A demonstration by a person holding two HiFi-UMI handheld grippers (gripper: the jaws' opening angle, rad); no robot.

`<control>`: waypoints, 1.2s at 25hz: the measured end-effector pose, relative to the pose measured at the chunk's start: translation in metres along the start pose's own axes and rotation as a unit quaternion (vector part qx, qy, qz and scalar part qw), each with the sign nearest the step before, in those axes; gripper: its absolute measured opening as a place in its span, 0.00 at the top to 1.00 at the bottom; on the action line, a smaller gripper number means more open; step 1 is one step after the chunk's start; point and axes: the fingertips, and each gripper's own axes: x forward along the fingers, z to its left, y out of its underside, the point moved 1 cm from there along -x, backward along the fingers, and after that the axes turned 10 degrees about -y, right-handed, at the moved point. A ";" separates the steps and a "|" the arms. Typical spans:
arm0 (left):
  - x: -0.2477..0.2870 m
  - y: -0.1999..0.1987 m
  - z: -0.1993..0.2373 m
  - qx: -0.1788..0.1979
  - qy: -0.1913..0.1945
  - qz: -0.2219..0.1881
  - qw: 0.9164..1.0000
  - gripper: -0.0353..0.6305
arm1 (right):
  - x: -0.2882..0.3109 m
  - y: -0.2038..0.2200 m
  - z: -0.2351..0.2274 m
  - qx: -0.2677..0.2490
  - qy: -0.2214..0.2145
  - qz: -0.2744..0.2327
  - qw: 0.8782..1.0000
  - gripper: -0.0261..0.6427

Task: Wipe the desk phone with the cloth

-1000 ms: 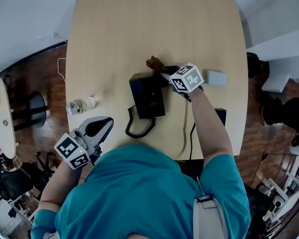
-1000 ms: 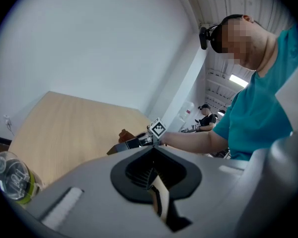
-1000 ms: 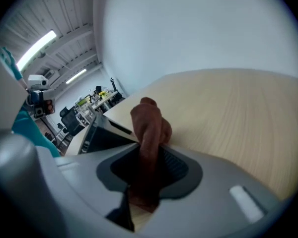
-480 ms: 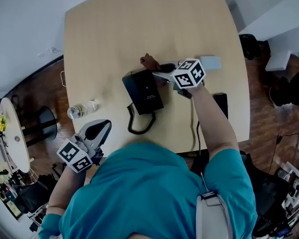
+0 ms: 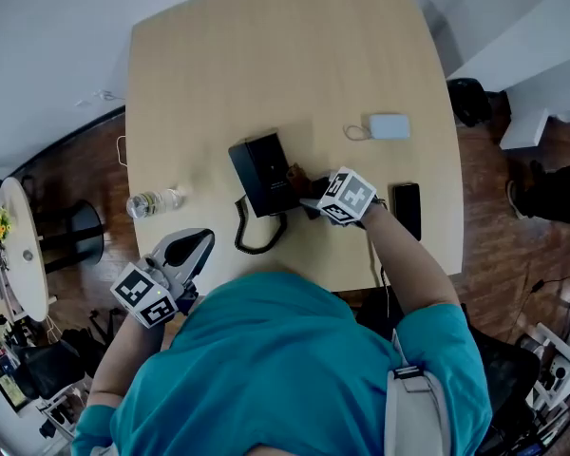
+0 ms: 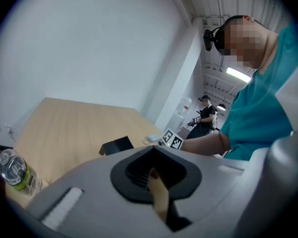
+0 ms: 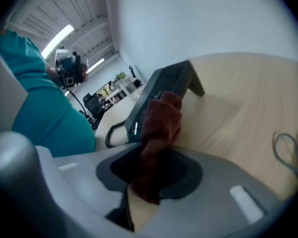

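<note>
phone: we see the black desk phone (image 5: 264, 173) at the centre of the head view, on the wooden table (image 5: 218, 74), with its black cord (image 5: 254, 242) looped off its lower edge.
cloth: brown cloth (image 7: 161, 125), bunched and touching the phone's right side.
right gripper: the right gripper (image 5: 309, 196) sits just right of the phone. We read its jaws as clamped on the cloth, which sticks out past the tips onto the phone's edge.
left gripper: the left gripper (image 5: 188, 247) is at the lower left of the head view, off the table's near edge and well apart from the phone. Its jaws are together with nothing between them.
left of phone: clear water bottle (image 5: 155, 201) lying on its side by the table's left edge.
right of phone: pale blue box (image 5: 389, 126) with a thin loop, upper right. A dark mobile (image 5: 406, 209) lies near the right edge.
</note>
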 end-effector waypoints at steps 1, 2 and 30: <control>-0.001 0.000 -0.004 -0.003 -0.002 -0.005 1.000 0.94 | 0.003 0.010 0.008 -0.006 -0.003 0.023 1.000 0.80; -0.002 0.000 -0.008 -0.005 -0.004 -0.011 1.000 0.94 | 0.006 0.018 0.015 -0.010 -0.008 0.041 0.999 0.80; -0.232 0.078 -0.050 -0.047 0.133 -0.144 0.980 0.94 | -0.006 -0.043 0.407 -0.009 0.026 -0.297 0.955 0.80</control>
